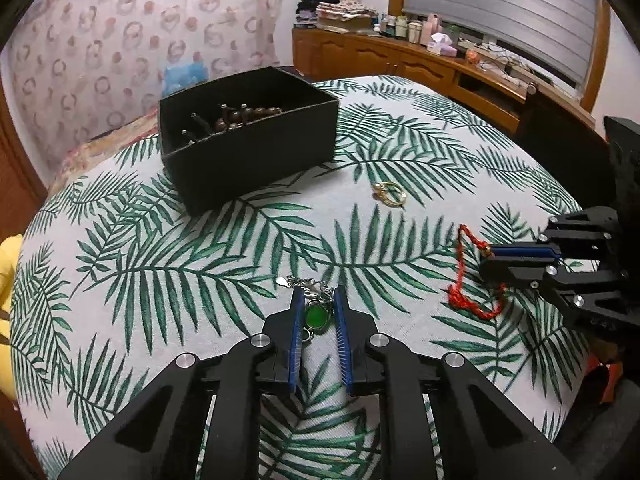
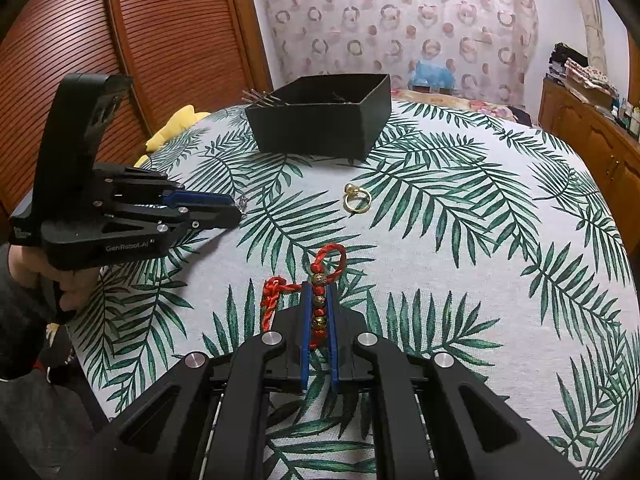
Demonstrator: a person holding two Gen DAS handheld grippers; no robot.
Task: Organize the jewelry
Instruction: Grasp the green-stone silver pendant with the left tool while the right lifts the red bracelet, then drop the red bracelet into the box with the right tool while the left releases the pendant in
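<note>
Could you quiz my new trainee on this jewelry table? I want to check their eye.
1. True or false: the gold ring lies inside the black box.
2. What sits between the fingers of the left tool: A) red cord, B) green pendant, C) gold ring?
3. What does the right tool grip?

Key: 1. False, it lies on the leaf-print cloth. 2. B. 3. The red beaded cord.

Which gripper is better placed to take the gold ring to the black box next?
Neither is free: the left gripper has the green pendant between its pads, the right gripper clamps the red bracelet. The gold ring seems nearer the right.
</note>
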